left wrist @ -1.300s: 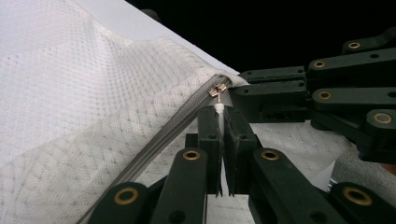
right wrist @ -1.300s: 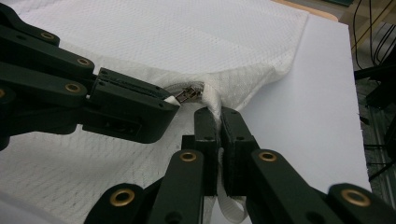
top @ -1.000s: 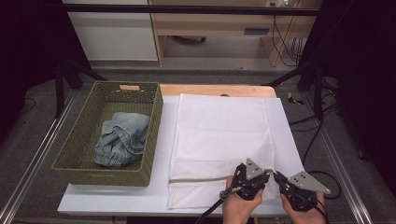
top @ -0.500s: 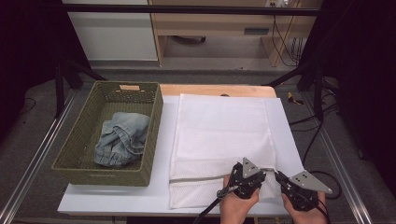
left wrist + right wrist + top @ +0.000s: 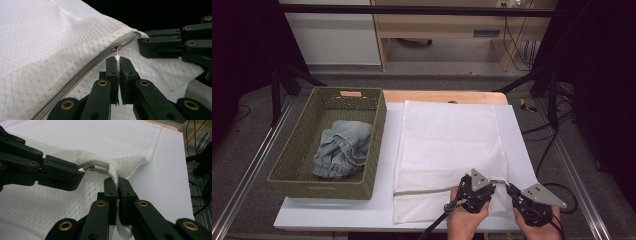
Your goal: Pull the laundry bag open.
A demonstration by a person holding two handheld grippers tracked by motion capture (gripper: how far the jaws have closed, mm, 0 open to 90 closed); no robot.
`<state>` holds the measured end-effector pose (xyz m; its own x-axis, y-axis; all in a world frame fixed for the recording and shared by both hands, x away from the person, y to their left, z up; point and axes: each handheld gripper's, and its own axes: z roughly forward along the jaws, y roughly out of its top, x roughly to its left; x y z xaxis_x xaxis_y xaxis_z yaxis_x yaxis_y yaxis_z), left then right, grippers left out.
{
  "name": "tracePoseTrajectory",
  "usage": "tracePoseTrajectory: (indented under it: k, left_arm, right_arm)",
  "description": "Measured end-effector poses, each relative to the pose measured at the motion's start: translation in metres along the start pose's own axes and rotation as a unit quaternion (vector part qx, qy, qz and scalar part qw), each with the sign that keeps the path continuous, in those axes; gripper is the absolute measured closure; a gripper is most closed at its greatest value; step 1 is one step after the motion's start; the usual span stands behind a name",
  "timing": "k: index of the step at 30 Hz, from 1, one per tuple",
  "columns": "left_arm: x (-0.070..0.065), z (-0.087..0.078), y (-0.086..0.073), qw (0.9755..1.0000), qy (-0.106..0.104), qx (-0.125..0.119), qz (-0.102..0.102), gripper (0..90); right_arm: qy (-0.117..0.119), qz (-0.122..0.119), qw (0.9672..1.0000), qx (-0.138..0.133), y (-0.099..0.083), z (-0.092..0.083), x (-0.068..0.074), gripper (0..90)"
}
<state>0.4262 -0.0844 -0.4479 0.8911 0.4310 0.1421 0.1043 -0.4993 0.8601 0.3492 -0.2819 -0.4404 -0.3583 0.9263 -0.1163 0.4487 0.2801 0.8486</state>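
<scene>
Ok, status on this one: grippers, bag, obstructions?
Left gripper shut on zipper pull. Right gripper shut on white mesh laundry bag end tab. Zipper path clear.

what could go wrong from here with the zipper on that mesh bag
1. The left gripper pinches only the thin white zipper pull at its fingers' very tips, so it could slip out once pulled.
2. The right gripper holds just a fold of the mesh bag at the zipper's end; if that slips, the bag may bunch and drag instead of unzipping.
3. The two grippers sit very close and could knock together.
</scene>
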Motion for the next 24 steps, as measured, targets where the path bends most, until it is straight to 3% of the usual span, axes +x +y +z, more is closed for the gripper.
tracePoseTrajectory:
  k: [8, 18, 24]
  left_arm:
    - [-0.0024, -0.0082, 0.0019, 0.9999, 0.006, 0.009, -0.006, 86.8]
    - [0.0012, -0.0055, 0.0005, 0.9998, 0.003, 0.018, 0.009, 86.8]
    - [0.0041, -0.008, -0.0019, 0.9997, 0.006, 0.024, 0.007, 86.8]
  right_arm:
    - [0.001, 0.007, 1.0, -0.002, 0.0024, -0.0007, 0.0023, 86.5]
    - [-0.008, 0.004, 0.9999, 0.007, 0.0017, -0.002, 0.0024, 86.5]
    - [-0.013, 0.008, 0.9999, 0.006, 0.0019, -0.005, -0.0002, 86.5]
